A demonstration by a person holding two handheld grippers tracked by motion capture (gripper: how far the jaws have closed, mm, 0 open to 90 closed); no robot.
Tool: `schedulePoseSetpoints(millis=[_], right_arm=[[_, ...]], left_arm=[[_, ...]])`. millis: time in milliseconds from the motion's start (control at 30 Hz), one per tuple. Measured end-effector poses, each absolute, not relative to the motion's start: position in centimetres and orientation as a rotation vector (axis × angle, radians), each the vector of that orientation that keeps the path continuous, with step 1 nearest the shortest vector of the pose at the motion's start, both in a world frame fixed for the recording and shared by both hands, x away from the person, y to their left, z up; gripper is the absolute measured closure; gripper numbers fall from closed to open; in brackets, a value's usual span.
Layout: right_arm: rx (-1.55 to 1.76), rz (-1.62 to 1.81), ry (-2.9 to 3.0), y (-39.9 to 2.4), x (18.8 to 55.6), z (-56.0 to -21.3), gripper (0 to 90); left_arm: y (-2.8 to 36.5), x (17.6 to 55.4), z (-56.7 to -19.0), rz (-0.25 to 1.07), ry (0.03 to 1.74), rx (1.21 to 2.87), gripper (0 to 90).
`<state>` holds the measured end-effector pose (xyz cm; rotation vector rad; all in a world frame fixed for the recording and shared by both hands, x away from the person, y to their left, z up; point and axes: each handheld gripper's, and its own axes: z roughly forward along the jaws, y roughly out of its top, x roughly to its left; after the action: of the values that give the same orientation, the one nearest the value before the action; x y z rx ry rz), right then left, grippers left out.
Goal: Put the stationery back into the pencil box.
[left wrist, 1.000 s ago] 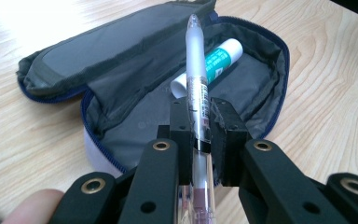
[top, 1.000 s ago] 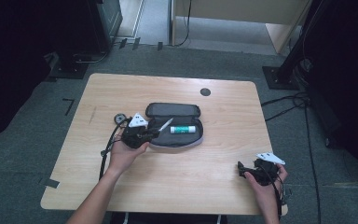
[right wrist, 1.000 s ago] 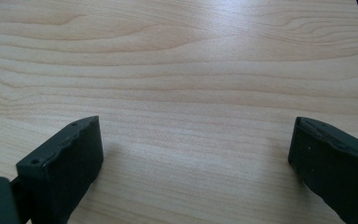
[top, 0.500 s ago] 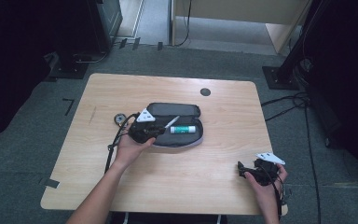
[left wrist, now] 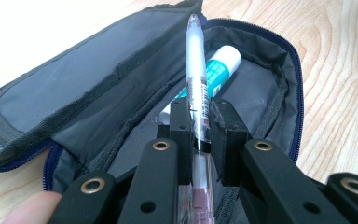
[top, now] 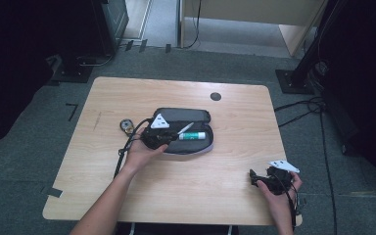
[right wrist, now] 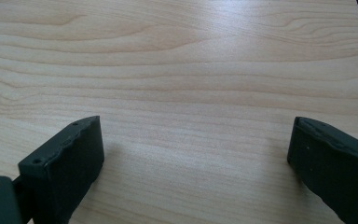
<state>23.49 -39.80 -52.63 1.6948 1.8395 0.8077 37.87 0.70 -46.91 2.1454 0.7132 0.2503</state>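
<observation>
Wooden table [top: 103,171] bearing an open pencil case [left wrist: 98,93]. Left gripper [left wrist: 198,126] clamps a light, rigid, slippery clear pen [left wrist: 196,84] mid-barrel over the case, above a glue stick [left wrist: 221,65]; right gripper [right wrist: 191,163] rests spread, empty.

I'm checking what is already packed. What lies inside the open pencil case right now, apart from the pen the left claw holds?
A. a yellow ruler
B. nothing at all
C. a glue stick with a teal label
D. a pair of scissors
C: the left gripper view shows a white glue stick with a teal label lying in the open pencil case, behind the pen clamped in the left claw.
</observation>
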Motion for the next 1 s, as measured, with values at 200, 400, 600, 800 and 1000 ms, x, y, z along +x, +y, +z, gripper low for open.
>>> schedulePoseSetpoints(millis=[200,400,600,800,1000], right_arm=[[1.695,0.808,1.839,-39.8,23.5,-52.6,3.2],[1.695,0.807,1.84,-39.8,23.5,-52.6,3.2],[1.695,0.807,1.84,-39.8,23.5,-52.6,3.2],[1.695,0.807,1.84,-39.8,23.5,-52.6,3.2],[1.695,0.807,1.84,-39.8,23.5,-52.6,3.2]], left_arm=[[0.4,37.9,-47.7,0.265,0.633,2.175,81.0],[0.3,37.7,-47.8,0.249,0.611,2.193,81.0],[0.3,37.7,-48.2,0.231,0.586,2.213,80.9],[0.1,37.6,-48.4,0.22,0.553,2.22,80.9],[-0.1,37.6,-48.5,0.186,0.516,2.23,80.9]])
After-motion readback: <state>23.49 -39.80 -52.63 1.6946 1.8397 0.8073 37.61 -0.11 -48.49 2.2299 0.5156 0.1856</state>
